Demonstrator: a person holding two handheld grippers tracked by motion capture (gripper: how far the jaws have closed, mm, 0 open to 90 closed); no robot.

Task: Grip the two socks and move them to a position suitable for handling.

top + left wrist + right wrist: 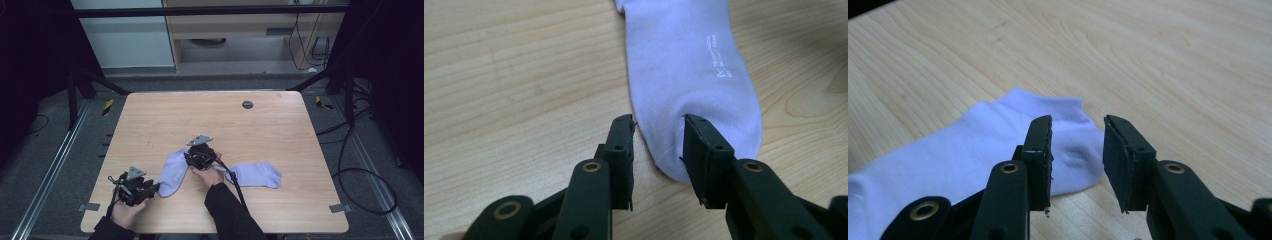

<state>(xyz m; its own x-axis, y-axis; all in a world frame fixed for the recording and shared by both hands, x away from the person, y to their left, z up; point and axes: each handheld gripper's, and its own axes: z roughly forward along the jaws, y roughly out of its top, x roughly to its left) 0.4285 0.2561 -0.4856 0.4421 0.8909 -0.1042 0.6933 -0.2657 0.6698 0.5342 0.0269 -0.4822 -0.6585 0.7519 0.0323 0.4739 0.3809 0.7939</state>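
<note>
Two lavender ankle socks lie flat on the wooden table [210, 120]. The left sock [172, 175] runs diagonally between my two grippers. My left gripper [156, 188] sits at its toe end, near the table's front left. In the left gripper view the jaws [656, 120] stand apart with the sock's toe [689, 65] between them, and the pads are not pressing on it. My right gripper [188, 158] is at the sock's other end. There its jaws [1078, 120] are open over the cuff and heel [948, 155]. The second sock [256, 174] lies to the right of the right hand.
A dark round hole [247, 104] marks the far part of the table. The right gripper's black cable [236, 184] crosses the near end of the second sock. Beyond the table stand a wooden cabinet [250, 30] and dark frame bars, and cables lie on the floor at right [360, 170].
</note>
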